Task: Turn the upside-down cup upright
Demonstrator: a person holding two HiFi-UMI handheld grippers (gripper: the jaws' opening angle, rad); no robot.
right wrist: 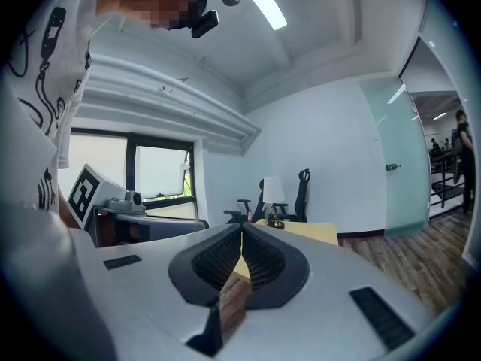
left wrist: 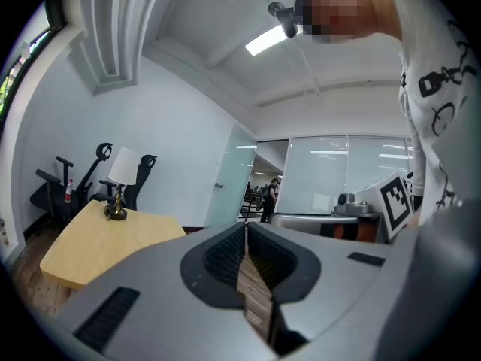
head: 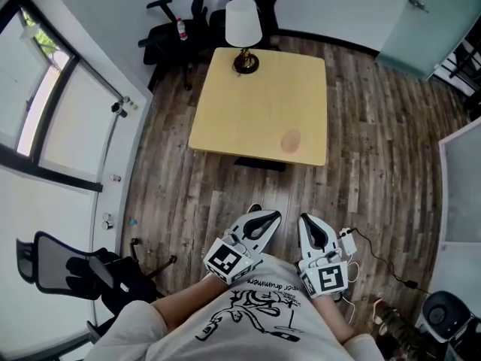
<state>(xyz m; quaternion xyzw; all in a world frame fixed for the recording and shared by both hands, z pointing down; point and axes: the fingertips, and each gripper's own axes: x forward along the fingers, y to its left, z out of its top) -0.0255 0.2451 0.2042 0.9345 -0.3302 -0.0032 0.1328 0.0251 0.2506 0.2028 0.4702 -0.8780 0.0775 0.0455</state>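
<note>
Both the left gripper point(head: 264, 216) and right gripper point(head: 309, 221) are carrying fingers shut and empty, well apart from the cup point(head: 291, 140); one needs opening on approach.

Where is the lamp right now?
In the head view the lamp stands at the far edge of the table, left of its middle, just before the black chairs.

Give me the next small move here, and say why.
Probably step toward the table and carry both claws forward. The left claw and right claw are shut and empty, held close to the body over the floor, short of the table. The pinkish round thing near the table's near edge, likely the cup, looks out of reach from here.
</note>
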